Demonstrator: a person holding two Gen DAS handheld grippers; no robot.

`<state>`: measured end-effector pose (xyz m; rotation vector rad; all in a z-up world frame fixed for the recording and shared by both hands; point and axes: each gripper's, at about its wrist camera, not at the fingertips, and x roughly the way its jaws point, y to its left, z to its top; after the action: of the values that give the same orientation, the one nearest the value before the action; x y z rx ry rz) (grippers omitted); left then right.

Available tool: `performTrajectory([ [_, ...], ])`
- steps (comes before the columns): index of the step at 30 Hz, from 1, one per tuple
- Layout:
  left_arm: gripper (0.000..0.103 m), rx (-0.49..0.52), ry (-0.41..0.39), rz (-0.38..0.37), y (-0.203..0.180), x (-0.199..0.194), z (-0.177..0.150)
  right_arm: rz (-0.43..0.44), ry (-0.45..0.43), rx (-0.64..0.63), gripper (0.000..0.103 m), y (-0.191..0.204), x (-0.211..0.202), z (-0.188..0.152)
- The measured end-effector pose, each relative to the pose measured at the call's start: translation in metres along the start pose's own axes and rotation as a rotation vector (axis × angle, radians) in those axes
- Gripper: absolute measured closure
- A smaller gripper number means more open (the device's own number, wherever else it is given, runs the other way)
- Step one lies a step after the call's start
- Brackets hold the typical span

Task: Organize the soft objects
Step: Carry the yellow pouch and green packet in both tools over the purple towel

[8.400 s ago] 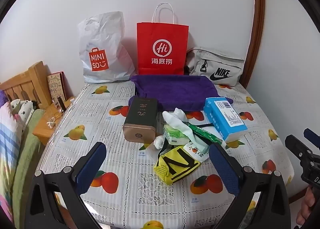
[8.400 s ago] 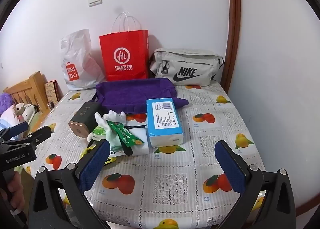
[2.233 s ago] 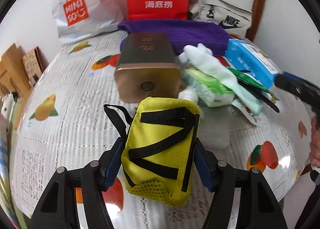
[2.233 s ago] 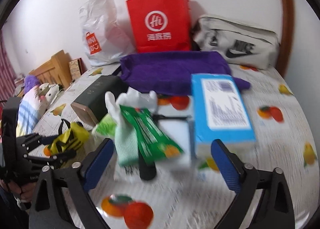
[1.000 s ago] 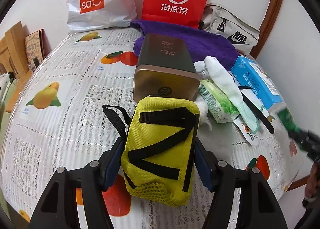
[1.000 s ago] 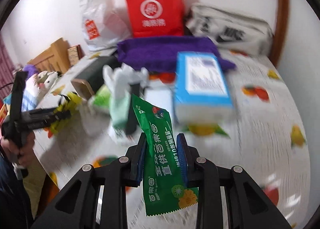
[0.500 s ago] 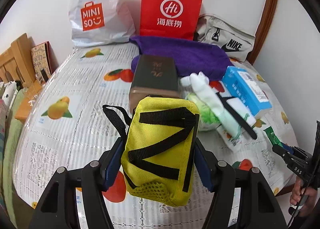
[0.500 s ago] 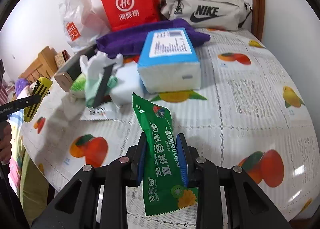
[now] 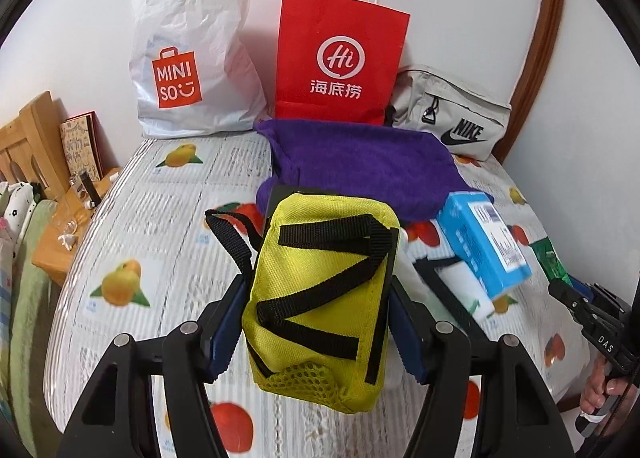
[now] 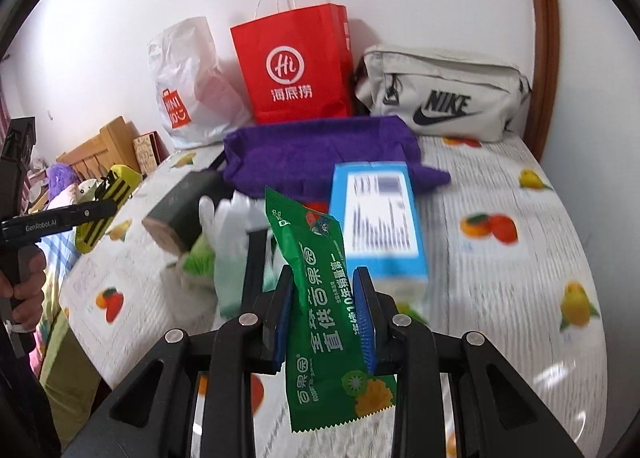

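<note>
My left gripper (image 9: pixel 316 294) is shut on a yellow pouch with black straps (image 9: pixel 324 294), held above the table; the same pouch (image 10: pixel 105 210) shows at the left of the right wrist view. My right gripper (image 10: pixel 325 290) is shut on a green snack packet (image 10: pixel 324 310), also lifted; its tip (image 9: pixel 550 258) shows at the right edge of the left wrist view. On the table lie a purple towel (image 9: pixel 368 166), a blue tissue pack (image 10: pixel 376 214), a white glove (image 10: pixel 232 226) and a dark brown box (image 10: pixel 180 214).
Against the back wall stand a white Miniso bag (image 9: pixel 188 66), a red paper bag (image 9: pixel 340 62) and a grey Nike bag (image 9: pixel 452 114). The fruit-print tablecloth (image 9: pixel 160 226) covers the table. A wooden bedside stand (image 9: pixel 60 242) and bedding lie left. A hand (image 10: pixel 24 282) grips the left tool.
Both grippers have risen and pulled back with their loads. The table's items look farther away, and the pouch now hides most of the brown box in the left wrist view.
</note>
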<state>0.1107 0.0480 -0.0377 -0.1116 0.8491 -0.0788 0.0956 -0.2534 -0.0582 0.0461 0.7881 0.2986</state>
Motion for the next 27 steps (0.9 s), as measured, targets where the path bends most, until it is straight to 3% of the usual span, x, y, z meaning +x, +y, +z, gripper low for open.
performTrajectory([
  [5,0.039,0.002,-0.002,0.049,0.001,0.017,0.024,0.007,0.000,0.002,0.074,0.002,0.026,0.035],
  [15,0.039,-0.043,0.045,0.036,0.007,0.069,0.065,0.001,-0.012,-0.034,0.074,-0.002,0.081,0.102],
  [27,0.039,-0.079,0.103,0.049,0.013,0.144,0.114,-0.027,0.020,-0.035,0.074,-0.030,0.156,0.147],
])
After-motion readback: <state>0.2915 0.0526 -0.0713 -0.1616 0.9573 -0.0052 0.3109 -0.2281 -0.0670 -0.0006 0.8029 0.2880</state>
